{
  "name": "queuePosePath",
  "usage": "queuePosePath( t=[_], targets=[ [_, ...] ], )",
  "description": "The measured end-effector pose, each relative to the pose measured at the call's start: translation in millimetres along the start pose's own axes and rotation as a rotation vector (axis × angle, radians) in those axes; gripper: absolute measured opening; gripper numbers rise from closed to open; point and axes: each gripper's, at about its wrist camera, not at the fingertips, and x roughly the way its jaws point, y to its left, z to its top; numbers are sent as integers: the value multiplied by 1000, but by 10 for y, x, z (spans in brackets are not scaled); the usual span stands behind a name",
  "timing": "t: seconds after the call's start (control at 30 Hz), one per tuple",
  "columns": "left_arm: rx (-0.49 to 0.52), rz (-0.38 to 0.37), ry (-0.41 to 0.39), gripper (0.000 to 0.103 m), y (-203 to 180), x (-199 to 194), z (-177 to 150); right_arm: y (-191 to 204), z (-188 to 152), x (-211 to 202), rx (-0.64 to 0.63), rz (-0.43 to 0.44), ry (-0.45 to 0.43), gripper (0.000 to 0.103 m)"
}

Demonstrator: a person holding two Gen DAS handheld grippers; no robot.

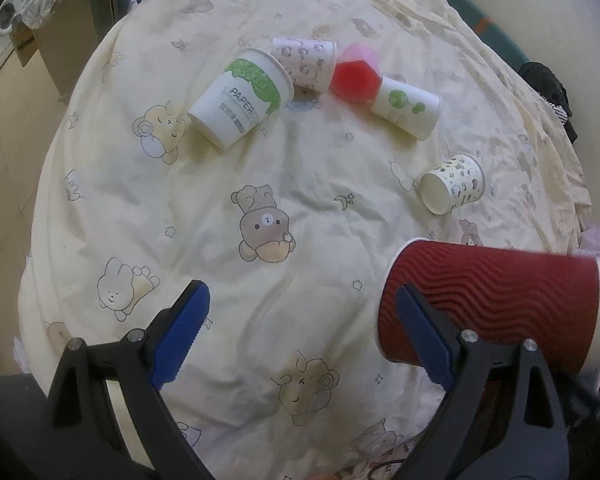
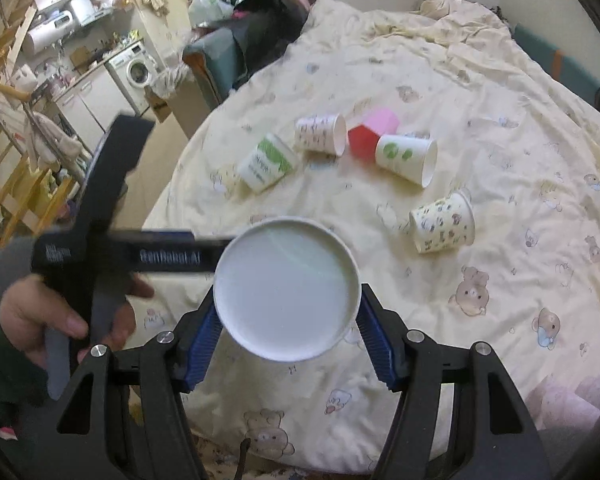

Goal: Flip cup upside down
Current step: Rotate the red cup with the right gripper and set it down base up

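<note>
While the right gripper (image 2: 286, 340) clamps the red cup (image 1: 496, 304) sideways above the bed (image 1: 300, 208), left gripper (image 1: 300, 332) spread wide and empty, flip seems roughly half done.

Left tongs (image 1: 302, 336) spread wide and empty, right tongs (image 2: 288, 332) clamped, person's left hand (image 2: 60, 320) gripping handle

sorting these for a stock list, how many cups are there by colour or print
red ribbed cup, held in the right gripper: 1
white cup with green band: 1
white cup with green dots: 1
animal print cups: 2
pink and red faceted cup: 1
total: 6
</note>
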Motion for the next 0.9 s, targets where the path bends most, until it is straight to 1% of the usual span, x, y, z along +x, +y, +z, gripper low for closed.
queuePosePath(
  t=[0.07, 0.13, 0.23, 0.27, 0.4, 0.47, 0.53, 0.67, 0.73, 0.9],
  targets=[
    [-4, 20, -12, 92, 5, -23, -9, -33, 46, 14, 8, 5, -6, 67],
    [-2, 57, -44, 92, 49, -91, -38, -72, 126, 42, 2, -14, -8, 67],
    [13, 160, -89, 92, 115, -174, -98, -192, 351, 110, -1, -26, -11, 67],
    [8, 185, -106, 92, 144, -200, -116, -221, 427, 165, -6, -23, 4, 67],
    [-8, 239, -142, 92, 247, -253, -89, -262, 688, 441, -31, -3, 80, 67],
    [-21, 257, -151, 92, 302, -274, -73, -228, 780, 605, -61, -11, 122, 67],
    [-46, 257, -151, 92, 371, -285, -59, -187, 847, 792, -95, -27, 160, 67],
    [-59, 280, -161, 92, 417, -289, -44, -102, 864, 1186, -148, -40, 279, 67],
    [-55, 290, -164, 92, 412, -280, -45, -42, 842, 1274, -185, -65, 300, 67],
    [-56, 286, -153, 92, 411, -239, -31, -30, 862, 1394, -186, -77, 276, 67]
  ],
)
